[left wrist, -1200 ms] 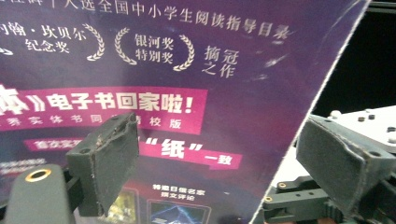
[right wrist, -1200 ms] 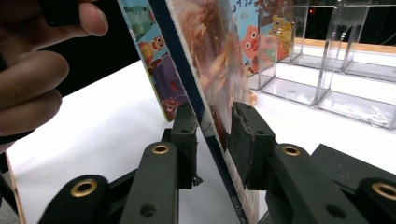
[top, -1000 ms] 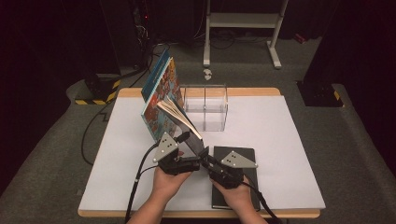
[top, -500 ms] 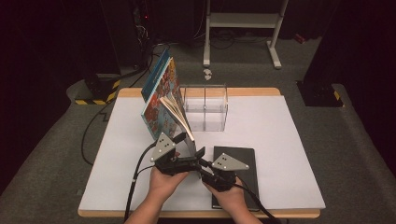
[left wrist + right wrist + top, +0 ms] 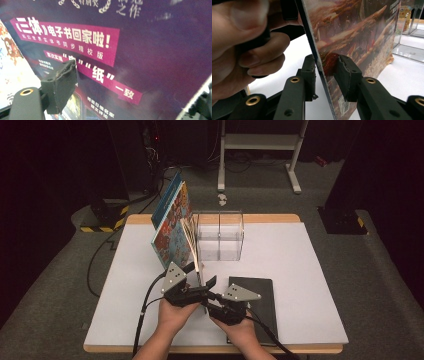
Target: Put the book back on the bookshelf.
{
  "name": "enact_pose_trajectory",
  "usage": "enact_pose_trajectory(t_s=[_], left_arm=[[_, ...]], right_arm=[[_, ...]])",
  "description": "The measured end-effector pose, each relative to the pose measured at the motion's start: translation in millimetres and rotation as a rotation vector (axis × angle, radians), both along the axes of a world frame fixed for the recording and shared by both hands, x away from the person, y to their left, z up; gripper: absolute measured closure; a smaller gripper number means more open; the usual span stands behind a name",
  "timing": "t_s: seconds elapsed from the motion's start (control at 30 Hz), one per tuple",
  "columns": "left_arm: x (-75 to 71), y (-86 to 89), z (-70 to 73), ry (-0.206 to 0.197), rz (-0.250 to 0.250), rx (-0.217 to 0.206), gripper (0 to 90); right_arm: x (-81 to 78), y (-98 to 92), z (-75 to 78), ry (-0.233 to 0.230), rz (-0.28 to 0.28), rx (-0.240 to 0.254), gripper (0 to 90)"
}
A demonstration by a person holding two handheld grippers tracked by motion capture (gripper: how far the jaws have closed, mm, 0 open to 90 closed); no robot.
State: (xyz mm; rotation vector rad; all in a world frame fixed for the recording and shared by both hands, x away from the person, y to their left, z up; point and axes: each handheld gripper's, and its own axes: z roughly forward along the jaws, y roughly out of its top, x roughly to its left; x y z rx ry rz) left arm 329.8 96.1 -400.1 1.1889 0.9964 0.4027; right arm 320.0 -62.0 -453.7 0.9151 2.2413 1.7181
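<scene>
High view: white table (image 5: 310, 270); clear acrylic box (image 5: 220, 236) with two compartments, nothing seen inside; colourful books (image 5: 170, 222) leaning just left of it; black book (image 5: 260, 295) lying flat. Left gripper (image 5: 200, 275) and right gripper (image 5: 209, 301) meet at an upright thin book (image 5: 192, 242).

Left gripper view: purple cover (image 5: 140, 50) with magenta banners, one black pad (image 5: 60, 85) against it; grip cannot be told.

Right gripper view: painted cover (image 5: 352, 32); jaws straddle the book's lower edge, just been opening, right pad off the cover.
</scene>
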Motion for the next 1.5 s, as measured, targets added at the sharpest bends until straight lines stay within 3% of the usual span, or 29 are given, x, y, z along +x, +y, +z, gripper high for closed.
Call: enact_pose_trajectory(t_s=[0.23,0.47,0.5,0.6,0.63,0.7,0.83,0.97,1.03,1.1,1.3,1.37,1.5], left_arm=[[-2.3,-1.2,-5.2,-0.023,0.025,0.036,30.7],[-4.1,-0.5,-5.7,-0.038,0.037,0.047,33.1],[-4.8,-0.1,-5.4,-0.038,0.040,0.052,33.5],[-5.4,0.7,-5.0,-0.037,0.042,0.059,34.8],[-6.4,1.8,-4.5,-0.037,0.045,0.065,35.7],[-7.5,3.6,-4.1,-0.039,0.046,0.078,37.1],[-9.6,5.5,-2.7,-0.036,0.059,0.098,41.2],[-11.1,6.5,-0.3,-0.027,0.067,0.122,45.8],[-12.0,7.2,0.7,-0.026,0.072,0.142,48.6],[-12.8,8.1,2.1,-0.020,0.077,0.152,51.7],[-14.7,9.9,6.3,-0.020,0.097,0.208,61.7],[-15.5,11.0,7.2,-0.035,0.111,0.214,66.4],[-14.1,16.3,9.2,-0.029,0.125,0.205,75.9]], right_arm=[[-1.7,-3.9,1.0,-0.003,0.005,-0.004,64.2],[-11.9,-18.5,5.3,-0.034,0.000,-0.043,58.8],[-17.5,-32.7,9.1,-0.057,-0.019,-0.047,56.4],[-19.4,-44.8,12.8,-0.078,-0.048,-0.050,55.1],[-17.8,-66.6,18.1,-0.114,-0.105,-0.075,54.9],[-13.7,-85.7,20.5,-0.145,-0.153,-0.108,55.1],[-3.3,-128.6,18.1,-0.167,-0.283,-0.145,56.2],[1.1,-158.5,4.8,-0.146,-0.369,-0.100,57.7],[3.3,-164.9,-0.6,-0.136,-0.374,-0.120,58.0],[4.9,-171.0,-4.4,-0.114,-0.379,-0.102,58.2],[8.7,-175.9,-8.5,-0.080,-0.370,-0.070,58.5],[8.6,-175.4,-8.6,-0.080,-0.366,-0.068,58.6],[8.6,-174.5,-8.8,-0.078,-0.364,-0.066,58.6]])
